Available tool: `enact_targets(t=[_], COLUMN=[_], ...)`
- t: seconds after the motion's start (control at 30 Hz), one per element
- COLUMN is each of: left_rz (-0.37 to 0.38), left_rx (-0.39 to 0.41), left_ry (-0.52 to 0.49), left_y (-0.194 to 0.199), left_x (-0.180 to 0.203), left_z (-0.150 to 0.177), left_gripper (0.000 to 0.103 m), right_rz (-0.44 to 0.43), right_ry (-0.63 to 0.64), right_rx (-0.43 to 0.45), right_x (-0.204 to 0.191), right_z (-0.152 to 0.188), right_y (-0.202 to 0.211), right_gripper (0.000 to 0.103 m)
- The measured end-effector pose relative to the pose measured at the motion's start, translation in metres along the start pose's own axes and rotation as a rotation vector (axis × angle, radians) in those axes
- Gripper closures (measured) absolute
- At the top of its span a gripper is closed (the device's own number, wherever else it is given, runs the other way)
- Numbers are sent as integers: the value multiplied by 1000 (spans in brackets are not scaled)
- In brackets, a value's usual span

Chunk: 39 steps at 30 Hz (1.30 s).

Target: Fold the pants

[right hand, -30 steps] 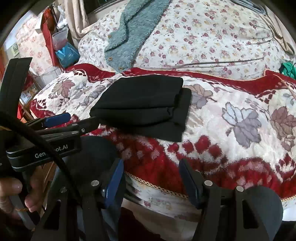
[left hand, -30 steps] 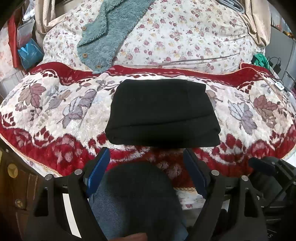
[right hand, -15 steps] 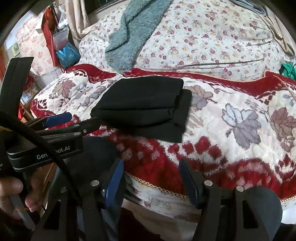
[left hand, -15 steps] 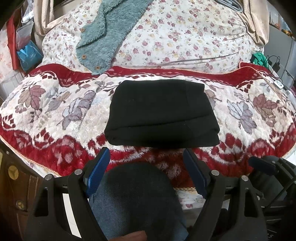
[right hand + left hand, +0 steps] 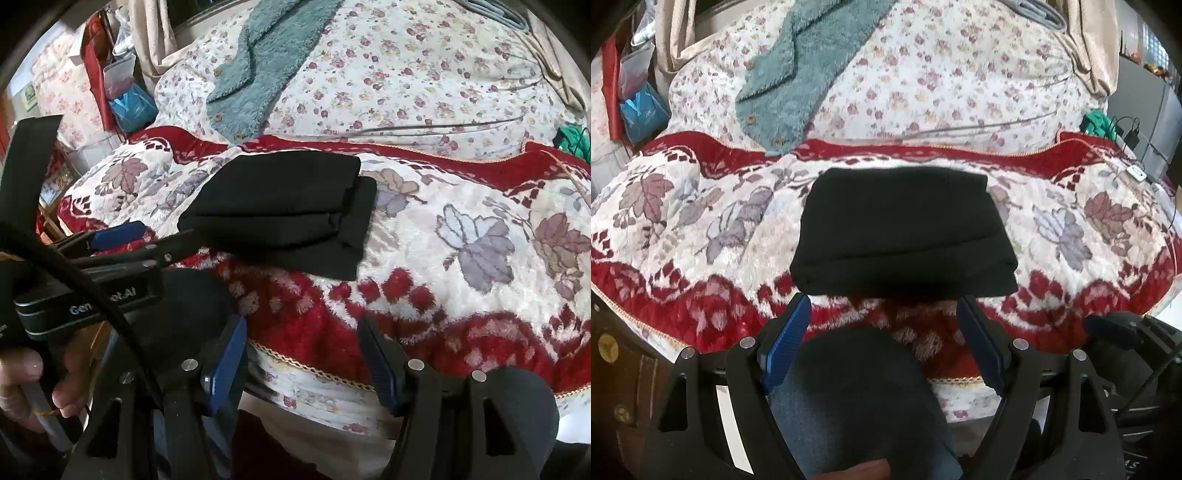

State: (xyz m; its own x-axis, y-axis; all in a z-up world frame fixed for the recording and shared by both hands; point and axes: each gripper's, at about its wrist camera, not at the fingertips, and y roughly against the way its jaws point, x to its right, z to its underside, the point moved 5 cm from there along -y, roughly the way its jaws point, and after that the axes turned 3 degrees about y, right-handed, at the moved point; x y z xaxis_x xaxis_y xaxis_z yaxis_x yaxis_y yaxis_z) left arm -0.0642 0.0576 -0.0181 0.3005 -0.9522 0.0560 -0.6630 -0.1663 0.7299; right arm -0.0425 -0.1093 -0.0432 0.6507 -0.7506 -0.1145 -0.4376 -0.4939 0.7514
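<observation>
The black pants (image 5: 903,230) lie folded into a compact rectangle on the red-and-cream leaf-patterned blanket (image 5: 701,236) that covers the bed, near the blanket's front edge. In the left wrist view the left tool (image 5: 882,325) hangs just short of the pants' near edge, its blue-padded fingers (image 5: 786,339) spread wide with nothing between them but the blanket's border and a knee in blue denim (image 5: 857,406) below. The pants sit straight ahead of this tool, close but not touched.

In the right wrist view the right tool (image 5: 301,354) is also spread and empty, held off the bed's front edge. The pants (image 5: 280,218) lie ahead and to the left of it, well apart, with stacked layers showing at their right end. The left tool (image 5: 122,240) points toward the pants' near left corner, gripped by a hand (image 5: 33,391).
</observation>
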Motion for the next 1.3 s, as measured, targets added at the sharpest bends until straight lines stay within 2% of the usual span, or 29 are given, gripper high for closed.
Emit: enact_targets(t=[0.2,0.43,0.57,1.3], left_rz=[20,70,75,63], left_rx=[31,-21,-45,-65], left_ry=[7,35,42,37], left_y=[5,-6,-8,-12], left_x=[-3,-6,-6,-8], left_z=[-4,2,4,8], left_gripper=[22,22,22,22], right_rz=[-3,-3,-3,-4], right_ry=[9,9,7,6], right_rx=[-1,-6,-11,-14], right_x=[-3,-4,-4,-6], right_z=[0,1,1,3], right_y=[0,-1,-3,-5], right_gripper=[42,42,42,42])
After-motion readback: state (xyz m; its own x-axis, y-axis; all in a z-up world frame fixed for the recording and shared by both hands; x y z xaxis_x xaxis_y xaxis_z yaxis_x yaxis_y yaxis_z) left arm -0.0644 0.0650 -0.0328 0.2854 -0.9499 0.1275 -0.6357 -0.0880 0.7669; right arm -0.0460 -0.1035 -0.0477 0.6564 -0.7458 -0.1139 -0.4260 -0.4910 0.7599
